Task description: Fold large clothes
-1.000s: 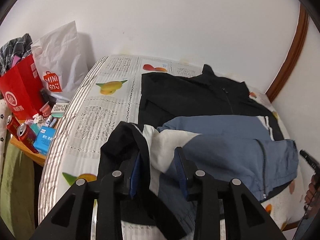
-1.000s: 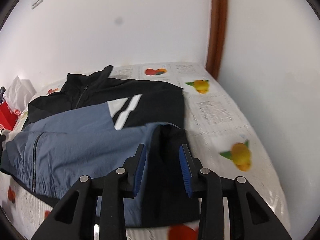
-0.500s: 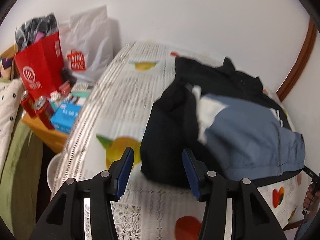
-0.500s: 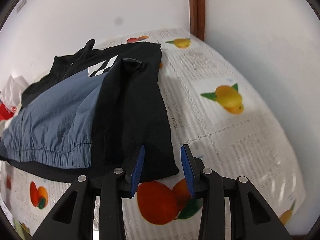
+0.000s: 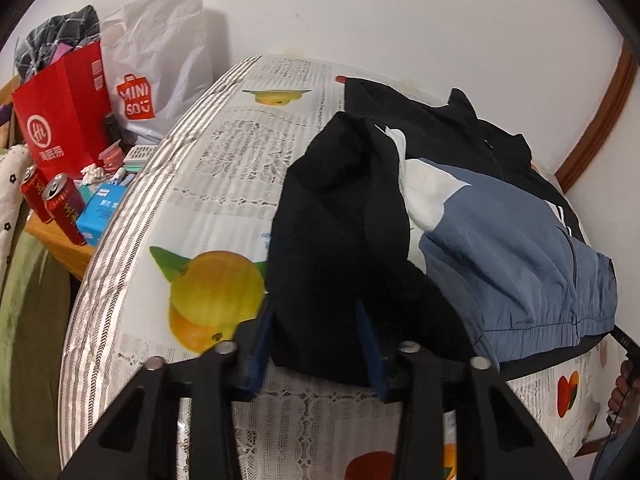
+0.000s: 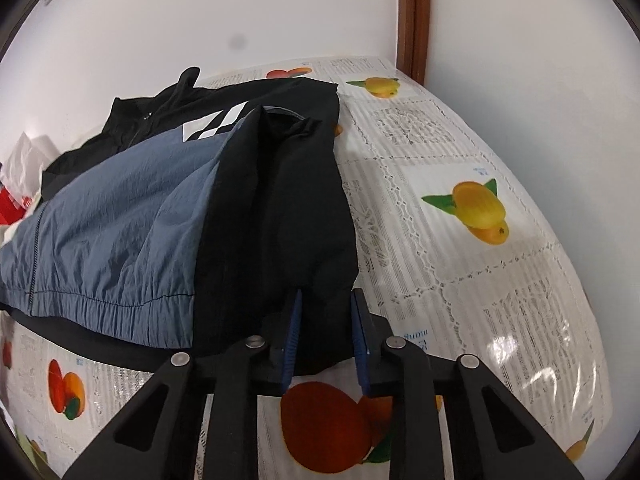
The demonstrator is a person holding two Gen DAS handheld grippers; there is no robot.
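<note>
A black and blue-grey jacket (image 5: 500,240) (image 6: 120,216) lies on the fruit-print tablecloth (image 5: 208,184) (image 6: 460,272), both sleeves folded in over its front. In the left wrist view my left gripper (image 5: 314,312) is closing on the near bottom corner of the black folded side (image 5: 340,240), with cloth filling the gap between its blue pads. In the right wrist view my right gripper (image 6: 326,296) is closing on the other bottom corner of the black side panel (image 6: 280,220), and fabric sits between its pads too. Both grippers are low at the table's near edge.
Left of the table a low stand holds a red paper bag (image 5: 60,120), a white shopping bag (image 5: 160,64), red cans (image 5: 64,204) and a blue box (image 5: 100,212). White walls and a brown door frame (image 6: 412,16) close in behind. A person's hand (image 5: 622,388) shows at the right edge.
Both grippers let go of the sleeves, dropped toward the jacket's near hem and opened wider on the way. Their jaws have now narrowed again around the jacket's bottom corners.
</note>
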